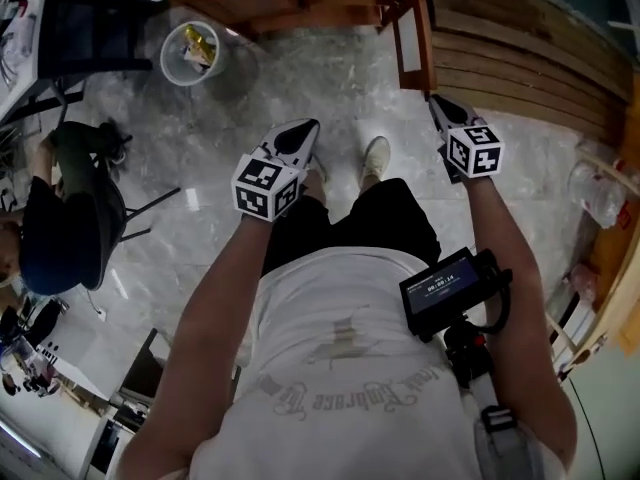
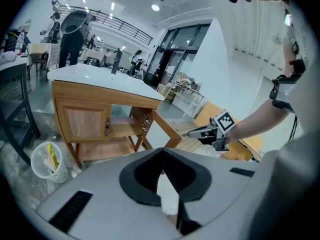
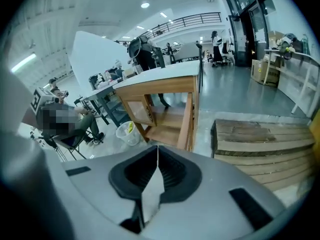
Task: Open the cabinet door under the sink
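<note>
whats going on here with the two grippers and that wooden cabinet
A person stands facing the wooden sink cabinet, with the left gripper and the right gripper held in the air short of it. Both grippers have their jaws shut with nothing between them. One cabinet door stands swung open, showing the shelves inside; the other door is closed. Neither gripper touches the cabinet.

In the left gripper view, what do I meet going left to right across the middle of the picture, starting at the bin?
clear waste bin → closed cabinet door → open cabinet door, swung outward → right gripper
</note>
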Available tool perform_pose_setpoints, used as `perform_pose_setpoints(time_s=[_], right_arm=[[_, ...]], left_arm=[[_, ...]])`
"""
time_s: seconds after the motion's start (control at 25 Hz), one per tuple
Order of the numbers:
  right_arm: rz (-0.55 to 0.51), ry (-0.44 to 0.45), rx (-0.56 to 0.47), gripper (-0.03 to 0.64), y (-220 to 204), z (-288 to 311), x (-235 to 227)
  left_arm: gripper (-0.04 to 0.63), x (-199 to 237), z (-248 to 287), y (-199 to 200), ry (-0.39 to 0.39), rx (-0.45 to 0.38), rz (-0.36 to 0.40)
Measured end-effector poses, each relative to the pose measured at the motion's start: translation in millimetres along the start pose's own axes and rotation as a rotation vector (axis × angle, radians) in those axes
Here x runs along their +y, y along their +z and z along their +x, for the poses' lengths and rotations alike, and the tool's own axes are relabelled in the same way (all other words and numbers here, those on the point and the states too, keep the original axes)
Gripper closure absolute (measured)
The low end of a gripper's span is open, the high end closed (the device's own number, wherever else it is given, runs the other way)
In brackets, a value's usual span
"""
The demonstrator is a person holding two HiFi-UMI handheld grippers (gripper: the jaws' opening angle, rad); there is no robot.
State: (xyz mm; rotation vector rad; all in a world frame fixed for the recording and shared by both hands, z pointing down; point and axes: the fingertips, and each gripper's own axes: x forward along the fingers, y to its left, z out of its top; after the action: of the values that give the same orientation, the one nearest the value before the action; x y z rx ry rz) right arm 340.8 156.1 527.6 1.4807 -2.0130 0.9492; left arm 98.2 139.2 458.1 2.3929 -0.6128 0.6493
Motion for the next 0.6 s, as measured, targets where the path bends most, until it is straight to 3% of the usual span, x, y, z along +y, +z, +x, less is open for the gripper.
perform_pose_setpoints(time_s=[0.24, 0.6], right_arm=[[0.024, -0.008, -0.019, 0.597, 42, -8, 71], [0.008, 0.037, -0.044, 0.597, 86, 46, 142]], left_arm=[[0.586, 35, -62, 10, -0.017, 0.019, 0.019], [0.586, 99, -105, -2, -0.006, 0.063, 0.016]])
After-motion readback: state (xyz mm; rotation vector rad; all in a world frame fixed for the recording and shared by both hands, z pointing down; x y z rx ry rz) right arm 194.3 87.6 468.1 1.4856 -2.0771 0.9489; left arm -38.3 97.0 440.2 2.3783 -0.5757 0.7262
